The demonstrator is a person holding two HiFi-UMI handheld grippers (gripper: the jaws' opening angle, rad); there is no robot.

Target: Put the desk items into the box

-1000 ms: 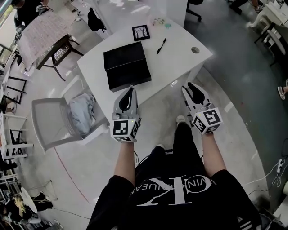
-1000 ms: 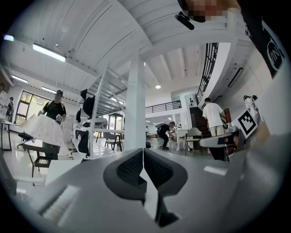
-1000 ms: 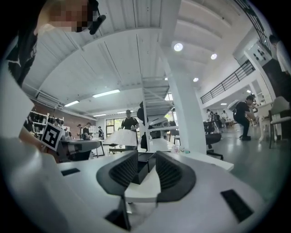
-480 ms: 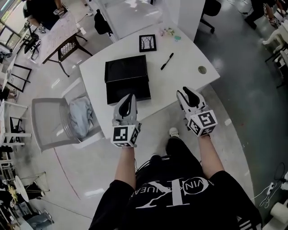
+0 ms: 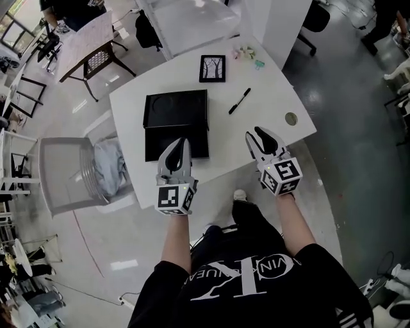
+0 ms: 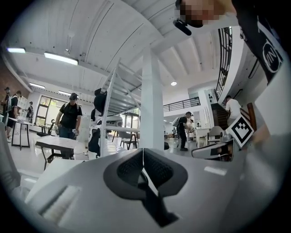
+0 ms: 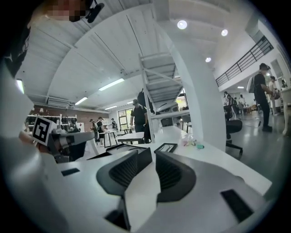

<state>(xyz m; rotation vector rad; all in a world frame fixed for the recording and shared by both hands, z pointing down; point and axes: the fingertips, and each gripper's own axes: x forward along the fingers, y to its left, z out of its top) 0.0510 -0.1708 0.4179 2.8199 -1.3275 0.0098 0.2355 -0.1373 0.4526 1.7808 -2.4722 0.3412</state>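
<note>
In the head view a black box (image 5: 176, 110) lies on the white desk (image 5: 269, 102), with a second flat black part against its near side. Behind it sit a small framed picture (image 5: 212, 68), a black pen (image 5: 239, 100) and a few small pastel items (image 5: 248, 56). My left gripper (image 5: 181, 143) hangs over the box's near part, jaws together and empty (image 6: 143, 154). My right gripper (image 5: 259, 134) is over the desk's near edge, right of the box, open with nothing between its pads (image 7: 147, 157). The right gripper view shows the box (image 7: 111, 150) and the picture (image 7: 166, 147) ahead.
A round cable hole (image 5: 291, 118) is at the desk's right corner. A grey chair (image 5: 70, 176) with a pale cloth on it stands left of the desk. Other tables, an office chair (image 5: 317, 19) and several people are farther off.
Both grippers have moved forward from in front of the desk to over its near edge. The left one now reaches the box. Neither pair of jaws has changed.
</note>
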